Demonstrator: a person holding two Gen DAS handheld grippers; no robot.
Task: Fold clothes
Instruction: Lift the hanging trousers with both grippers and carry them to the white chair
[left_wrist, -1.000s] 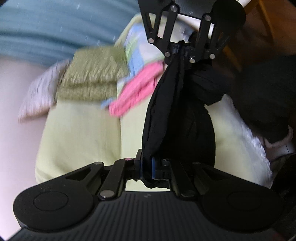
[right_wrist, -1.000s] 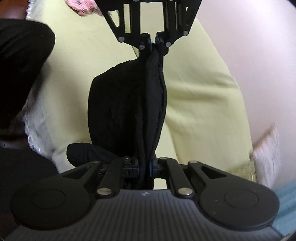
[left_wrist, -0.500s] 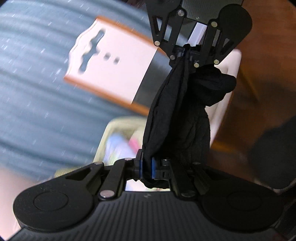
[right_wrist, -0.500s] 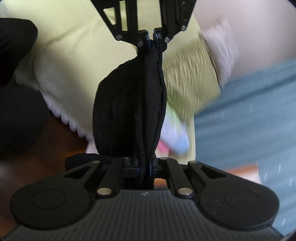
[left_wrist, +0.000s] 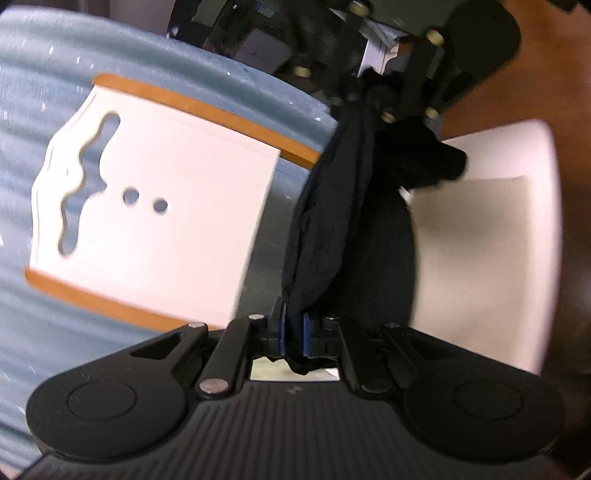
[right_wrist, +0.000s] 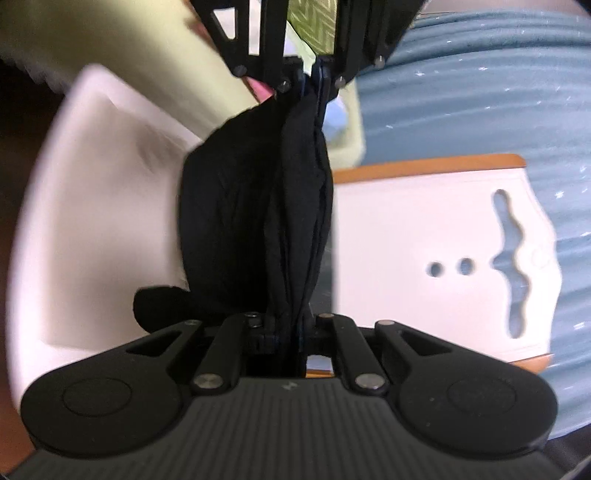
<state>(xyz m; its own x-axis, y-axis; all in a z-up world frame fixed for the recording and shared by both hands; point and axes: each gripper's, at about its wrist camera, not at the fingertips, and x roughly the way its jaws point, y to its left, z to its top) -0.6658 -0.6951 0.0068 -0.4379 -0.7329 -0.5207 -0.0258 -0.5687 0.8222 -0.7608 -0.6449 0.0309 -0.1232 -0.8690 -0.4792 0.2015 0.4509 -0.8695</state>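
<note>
1. Left wrist view, far left of the left hand-held gripper (left_wrist: 293, 332): blue ribbed fabric (left_wrist: 33, 122) fills the frame edge, blurred.
2. Lying on that fabric, left of and ahead of the left hand-held gripper: a white board (left_wrist: 177, 206) with orange side edges, a wavy slot and two round holes cut through it.
3. Centre: the left hand-held gripper is clenched on the black garment (left_wrist: 325, 221), blue pads pressed against a bunched strip of cloth. The cloth stretches straight ahead to the other hand-held gripper, seen facing it at top, which pinches the far end.
4. Right of the left hand-held gripper: a white tub (left_wrist: 517, 229), partly behind the hanging cloth; brown floor beyond it.
5. Right wrist view, left of the right hand-held gripper (right_wrist: 291, 332): the same white tub (right_wrist: 85, 206), rim blurred, dark surface past it.
6. Centre: the right hand-held gripper is clenched on the black garment (right_wrist: 255, 206), which is gathered into a thick vertical fold between the two tools. A loose lobe of cloth sags out left, near the finger base.
7. Ahead, upper left: pale yellow-green cloth (right_wrist: 122, 44); a green zigzag-patterned piece (right_wrist: 310, 22) shows through the opposite gripper's frame.
8. Right of the right hand-held gripper: the white board (right_wrist: 424, 236) and blue ribbed fabric (right_wrist: 480, 92) under it.
</note>
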